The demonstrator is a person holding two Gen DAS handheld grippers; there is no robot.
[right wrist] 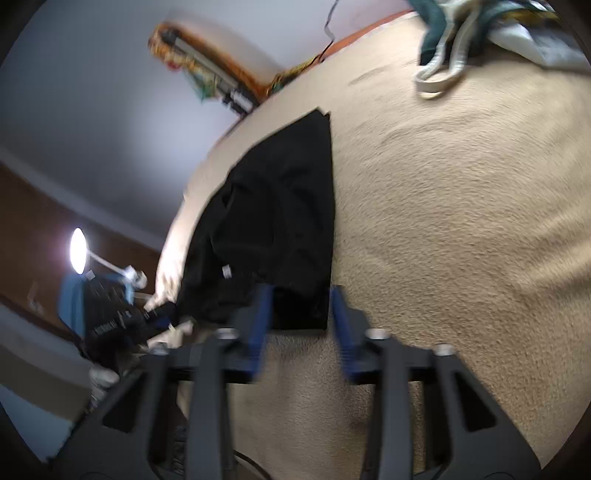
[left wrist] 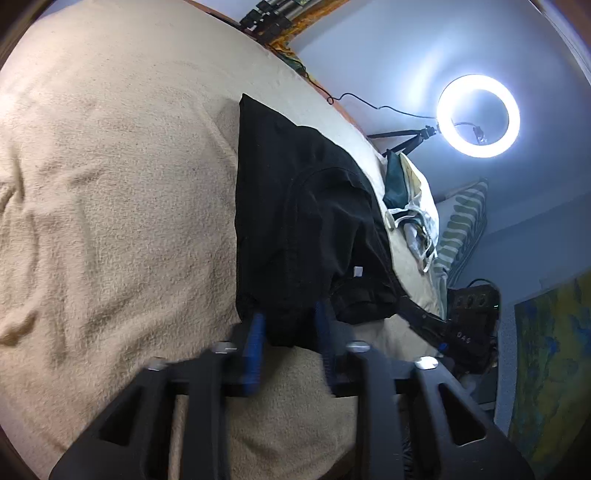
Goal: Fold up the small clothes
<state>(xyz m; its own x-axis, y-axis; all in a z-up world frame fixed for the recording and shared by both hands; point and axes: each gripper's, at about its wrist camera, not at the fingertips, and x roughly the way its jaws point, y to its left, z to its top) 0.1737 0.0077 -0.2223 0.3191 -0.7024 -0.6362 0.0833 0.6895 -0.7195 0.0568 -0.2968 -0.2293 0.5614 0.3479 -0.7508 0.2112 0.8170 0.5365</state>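
A black garment [left wrist: 295, 206] lies partly folded on a beige blanket [left wrist: 110, 184], with a small white tag showing. My left gripper [left wrist: 290, 317] is open, its blue pads on either side of the garment's near corner. In the right wrist view the same black garment [right wrist: 280, 221] lies ahead on the blanket [right wrist: 461, 221]. My right gripper [right wrist: 301, 302] is open, its pads astride the garment's near right corner. The other gripper shows at the left in the right wrist view [right wrist: 110, 317].
A pile of other small clothes [left wrist: 410, 206], teal and white, sits at the blanket's far side, also in the right wrist view [right wrist: 472, 33]. A lit ring light [left wrist: 478, 116] on a tripod stands beyond the bed. A striped pillow [left wrist: 461, 221] is by the wall.
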